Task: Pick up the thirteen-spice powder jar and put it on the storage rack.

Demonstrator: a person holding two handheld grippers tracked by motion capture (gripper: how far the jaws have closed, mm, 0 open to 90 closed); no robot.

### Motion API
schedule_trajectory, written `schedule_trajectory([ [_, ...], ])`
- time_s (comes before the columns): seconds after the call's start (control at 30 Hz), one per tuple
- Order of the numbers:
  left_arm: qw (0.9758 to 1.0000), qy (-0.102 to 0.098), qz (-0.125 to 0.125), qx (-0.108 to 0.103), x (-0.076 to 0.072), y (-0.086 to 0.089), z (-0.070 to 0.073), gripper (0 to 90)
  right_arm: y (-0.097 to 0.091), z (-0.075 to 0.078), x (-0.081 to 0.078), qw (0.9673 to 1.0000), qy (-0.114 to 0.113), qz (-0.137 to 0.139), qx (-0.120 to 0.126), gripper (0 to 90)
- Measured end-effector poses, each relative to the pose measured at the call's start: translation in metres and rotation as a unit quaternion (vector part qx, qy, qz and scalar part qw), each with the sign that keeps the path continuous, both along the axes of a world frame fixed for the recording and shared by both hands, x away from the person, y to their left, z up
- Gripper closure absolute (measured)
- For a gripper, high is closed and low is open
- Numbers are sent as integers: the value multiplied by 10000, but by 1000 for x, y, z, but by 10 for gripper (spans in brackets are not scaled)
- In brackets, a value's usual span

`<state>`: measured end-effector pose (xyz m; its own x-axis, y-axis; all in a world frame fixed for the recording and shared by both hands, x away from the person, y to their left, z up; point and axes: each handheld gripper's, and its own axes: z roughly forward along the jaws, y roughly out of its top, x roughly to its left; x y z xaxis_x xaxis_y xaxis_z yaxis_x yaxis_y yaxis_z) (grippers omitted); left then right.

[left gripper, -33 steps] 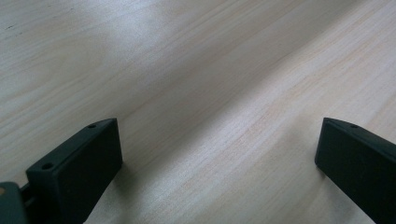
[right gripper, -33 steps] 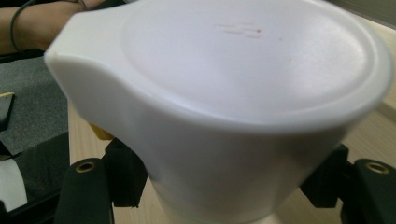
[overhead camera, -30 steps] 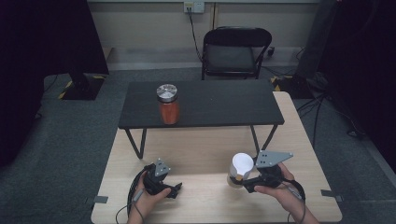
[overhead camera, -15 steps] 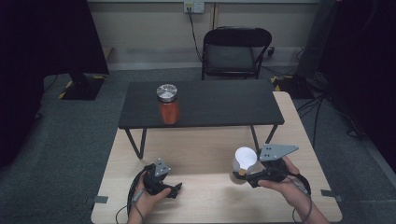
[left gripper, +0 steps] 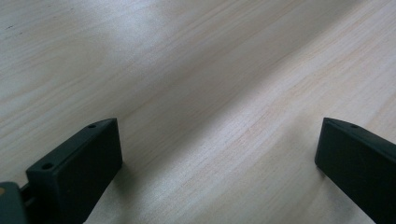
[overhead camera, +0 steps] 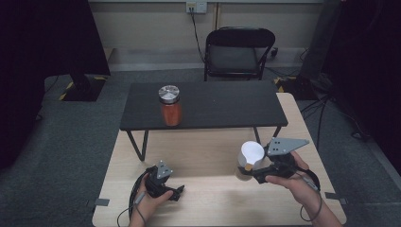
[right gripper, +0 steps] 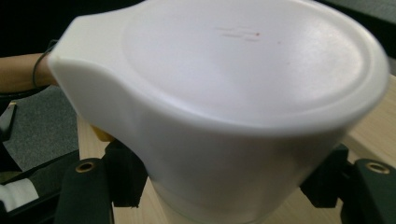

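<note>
Your right claw is clamped on the body of a white-lidded jar, just under the lid, holding it above the wooden table in front of the low black bench. It looks light, rigid and smooth, so keep your grip below the lid's rim, which should catch any slip. Your left claw rests open on the table, well apart from the jar.

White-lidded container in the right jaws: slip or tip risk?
The white-lidded container looks smooth, so it may slip. The right gripper grips below the wide lid, so it could rock. It seems rigid, unlikely to crush.
</note>
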<state>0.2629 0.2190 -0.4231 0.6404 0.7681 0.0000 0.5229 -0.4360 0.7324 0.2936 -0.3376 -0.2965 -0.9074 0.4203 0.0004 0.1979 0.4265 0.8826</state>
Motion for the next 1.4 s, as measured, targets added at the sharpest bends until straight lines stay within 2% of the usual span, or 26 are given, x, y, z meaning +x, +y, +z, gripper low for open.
schedule_trajectory([
  [0.33,10000,0,0,0,0,0,0,0,-1,20,5,10000,32,-66,-17,304],
  [0.93,10000,4,4,-5,0,0,0,0,1,57,10,9998,-116,-165,-50,304],
  [1.2,10000,1,0,1,0,0,0,0,1,65,13,9997,-89,-218,50,305],
  [1.4,10000,0,0,1,0,0,0,0,3,75,14,9995,-163,-250,46,305],
])
